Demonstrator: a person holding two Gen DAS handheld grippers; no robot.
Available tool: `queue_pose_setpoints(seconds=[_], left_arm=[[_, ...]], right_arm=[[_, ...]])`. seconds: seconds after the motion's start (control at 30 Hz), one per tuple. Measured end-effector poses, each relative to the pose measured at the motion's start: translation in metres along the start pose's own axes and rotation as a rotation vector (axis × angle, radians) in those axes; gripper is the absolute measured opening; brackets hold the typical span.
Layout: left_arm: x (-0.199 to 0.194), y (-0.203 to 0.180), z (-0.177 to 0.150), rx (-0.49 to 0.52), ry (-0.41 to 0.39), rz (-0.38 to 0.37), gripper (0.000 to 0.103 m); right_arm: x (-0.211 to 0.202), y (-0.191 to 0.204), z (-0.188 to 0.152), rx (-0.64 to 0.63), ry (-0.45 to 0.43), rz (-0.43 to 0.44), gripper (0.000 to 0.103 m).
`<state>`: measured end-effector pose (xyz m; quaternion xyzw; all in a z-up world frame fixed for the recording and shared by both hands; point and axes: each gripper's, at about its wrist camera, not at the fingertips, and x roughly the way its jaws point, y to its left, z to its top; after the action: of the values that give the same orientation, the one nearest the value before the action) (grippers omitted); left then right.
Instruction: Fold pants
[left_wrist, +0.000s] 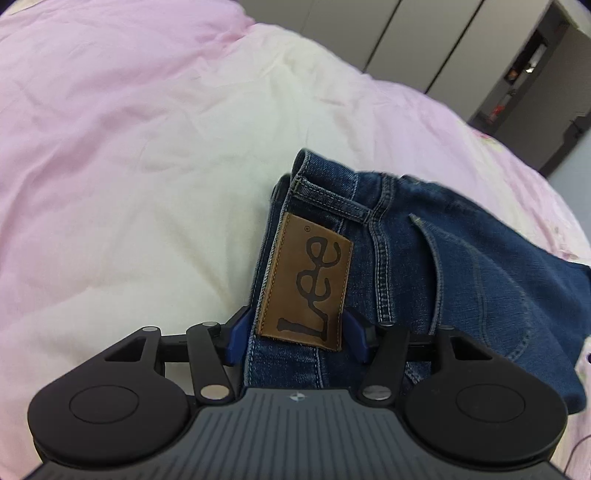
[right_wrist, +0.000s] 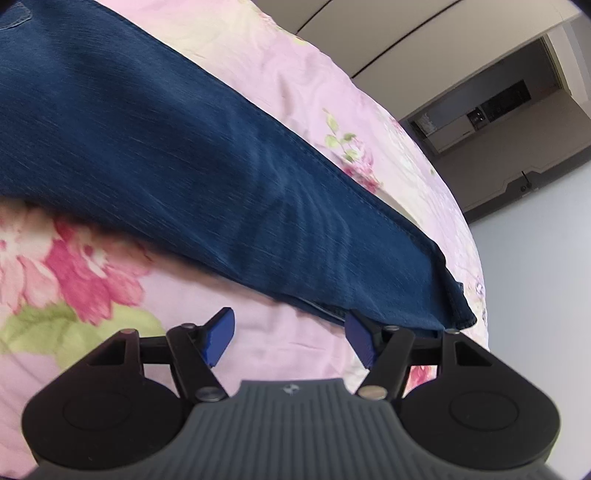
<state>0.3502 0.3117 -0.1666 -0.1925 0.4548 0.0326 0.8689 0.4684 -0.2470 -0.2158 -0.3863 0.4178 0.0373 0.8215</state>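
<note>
- My left claw (left_wrist: 297, 338) straddles the jeans (left_wrist: 424, 258) waistband at the Lee patch (left_wrist: 306, 284), pads beside it.
- My right claw (right_wrist: 290, 338) gapes empty before the jeans leg (right_wrist: 184, 158) on the bed (right_wrist: 92, 280).

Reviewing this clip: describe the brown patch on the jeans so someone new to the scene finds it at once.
Start at the pink bedspread, where the blue jeans lie. Follow their waistband toward the left gripper, whose blue fingers straddle it. The leather patch sits there: the only brown piece on the denim, marked "Lee" in dark script.
</note>
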Motion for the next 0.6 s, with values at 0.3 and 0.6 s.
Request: queue_pose_setpoints(seconds=[0.3, 0.6], left_arm=[[0.000, 0.010, 0.046, -0.024, -0.190, -0.096, 0.071], [0.005, -0.017, 0.018, 0.168, -0.223, -0.214, 0.021]], right_arm=[[-0.024, 0.040, 0.035, -0.086, -0.044, 0.037, 0.062], [-0.032, 0.064, 0.054, -0.145, -0.055, 0.052, 0.062]])
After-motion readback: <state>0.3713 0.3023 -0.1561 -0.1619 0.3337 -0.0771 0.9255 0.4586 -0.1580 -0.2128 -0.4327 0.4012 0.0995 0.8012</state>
